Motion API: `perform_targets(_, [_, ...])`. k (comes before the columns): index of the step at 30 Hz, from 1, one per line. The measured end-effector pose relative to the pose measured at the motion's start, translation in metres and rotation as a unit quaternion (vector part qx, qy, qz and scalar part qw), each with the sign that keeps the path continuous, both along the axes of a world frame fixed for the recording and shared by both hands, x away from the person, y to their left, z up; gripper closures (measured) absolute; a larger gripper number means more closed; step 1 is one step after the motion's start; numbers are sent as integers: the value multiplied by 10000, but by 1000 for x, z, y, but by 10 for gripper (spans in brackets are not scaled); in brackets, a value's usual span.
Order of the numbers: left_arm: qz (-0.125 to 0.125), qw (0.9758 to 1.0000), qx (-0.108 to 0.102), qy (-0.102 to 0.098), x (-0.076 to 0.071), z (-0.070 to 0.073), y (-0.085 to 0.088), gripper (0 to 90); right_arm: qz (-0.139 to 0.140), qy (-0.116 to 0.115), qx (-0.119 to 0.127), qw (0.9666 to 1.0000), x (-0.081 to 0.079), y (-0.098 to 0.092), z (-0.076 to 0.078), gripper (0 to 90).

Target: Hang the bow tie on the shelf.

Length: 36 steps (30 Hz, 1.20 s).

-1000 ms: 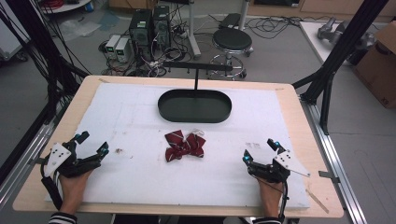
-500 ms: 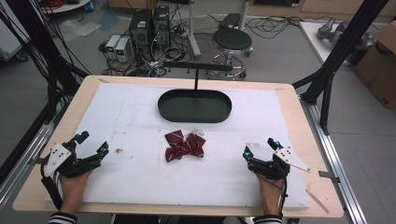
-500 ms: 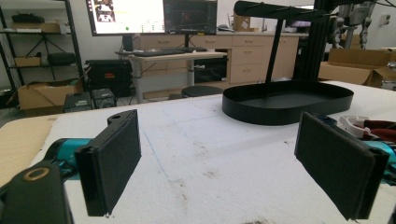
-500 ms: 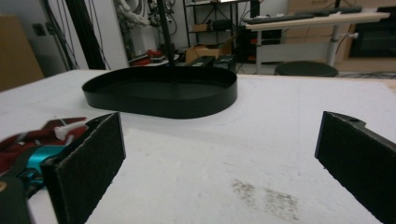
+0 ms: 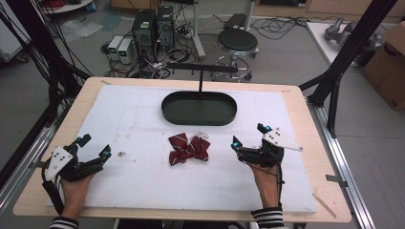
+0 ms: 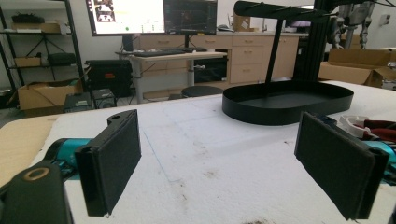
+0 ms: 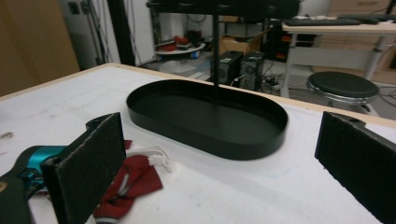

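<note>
A white-covered table (image 5: 143, 191) seen from above: at 8 o'clock the left gripper (image 5: 93, 149) rests with jaws wide apart and empty; at centre lies a red bow (image 5: 188, 149), loose and crumpled, with a black tray (image 5: 199, 119) on a stand just past it at 12 o'clock. At 4 o'clock the right gripper (image 5: 249, 137) sits near the bow, jaws also wide and empty. The likely risk is that closing on the floppy cloth catches one lobe or its white strap, so it dangles, slips, or drags across the cover.
</note>
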State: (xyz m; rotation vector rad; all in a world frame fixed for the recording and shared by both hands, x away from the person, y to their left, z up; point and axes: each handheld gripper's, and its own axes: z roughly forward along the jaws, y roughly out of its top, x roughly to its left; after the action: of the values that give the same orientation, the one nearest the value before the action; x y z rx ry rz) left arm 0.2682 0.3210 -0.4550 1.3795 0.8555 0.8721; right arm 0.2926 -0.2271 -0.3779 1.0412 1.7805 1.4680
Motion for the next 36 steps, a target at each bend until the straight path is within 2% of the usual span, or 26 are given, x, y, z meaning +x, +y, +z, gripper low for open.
perform_targets(2, [2,10000,-5,-2,0,0,0,149,143,126,-157,9997,8,12,8,7])
perform_targets(7, [-3,10000,-16,21,0,0,0,148,272,371,-377,9982,20,26,11,7])
perform_targets(10, [-4,10000,-19,28,1,0,0,148,360,606,-562,9959,30,37,10,7])
perform_targets(11, [-3,10000,-19,27,1,0,0,148,447,754,-655,9940,36,44,9,7])
perform_targets(17, [-8,10000,-31,38,1,0,0,148,576,980,-764,9906,52,61,9,9])
perform_targets(18, [-10,10000,-30,41,1,0,0,148,710,1040,-853,9884,56,67,9,47])
perform_targets(19, [-11,10000,-31,39,1,0,0,148,710,1040,-853,9884,56,67,9,47])
perform_targets(20, [-10,10000,-31,41,1,0,0,148,784,1095,-902,9868,59,70,9,47])
perform_targets(21, [-12,10000,-34,40,1,0,0,148,876,1226,-999,9835,63,77,7,47])
perform_targets(26, [-15,10000,-35,42,1,0,0,148,963,1427,-1249,9771,73,92,3,59])
perform_targets(28, [-16,10000,-40,41,1,0,0,148,995,1429,-1296,9762,75,95,2,65])
perform_targets(29, [-15,10000,-42,41,1,0,0,148,995,1476,-1334,9749,78,98,2,65])
perform_targets(30, [-16,10000,-41,43,1,0,0,148,1001,1609,-1397,9719,83,102,0,65])
perform_targets(32, [-12,10000,-47,50,1,0,0,148,999,1652,-1424,9708,85,104,-1,65])
perform_targets(33, [-12,10000,-44,52,1,0,1,148,983,1761,-1469,9684,89,108,-3,70])
perform_targets(34, [-9,10000,-44,55,1,0,1,148,959,1846,-1455,9672,91,110,-3,110])
perform_targets(35, [-8,10000,-36,61,1,0,1,148,959,1846,-1455,9672,91,110,-3,110])
perform_targets(36, [-10,10000,-39,63,1,0,1,148,959,1903,-1489,9656,92,111,-3,159])
